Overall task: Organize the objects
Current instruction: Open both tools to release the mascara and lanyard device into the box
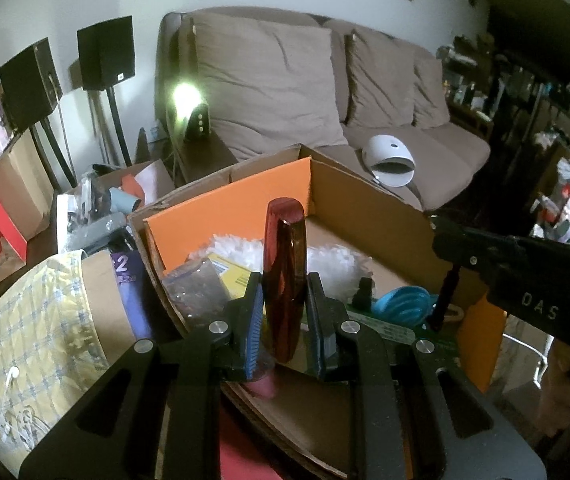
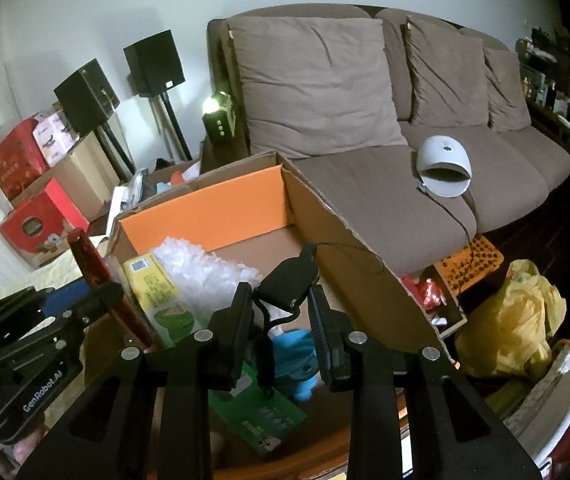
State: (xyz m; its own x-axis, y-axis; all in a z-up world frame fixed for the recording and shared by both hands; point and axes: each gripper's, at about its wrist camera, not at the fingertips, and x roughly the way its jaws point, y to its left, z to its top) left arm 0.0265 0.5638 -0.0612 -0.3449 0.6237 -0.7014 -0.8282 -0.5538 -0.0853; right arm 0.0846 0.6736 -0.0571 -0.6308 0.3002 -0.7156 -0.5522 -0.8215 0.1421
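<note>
left wrist view: left gripper (image 1: 285, 312) jaws nearly closed, clamped on one dark red glossy stick (image 1: 284, 276), held upright over the near edge of the cardboard box (image 1: 365, 196), probably so it clears the rim before going in. one blue scoop-like item (image 1: 401, 304) lies inside, right. right wrist view: right gripper (image 2: 281, 312) jaws narrow, pinching one black clip-shaped piece (image 2: 291, 280) above the box interior, ready to drop. two speakers far left, one white dome device (image 2: 443, 164) on the sofa (image 2: 325, 80).
</note>
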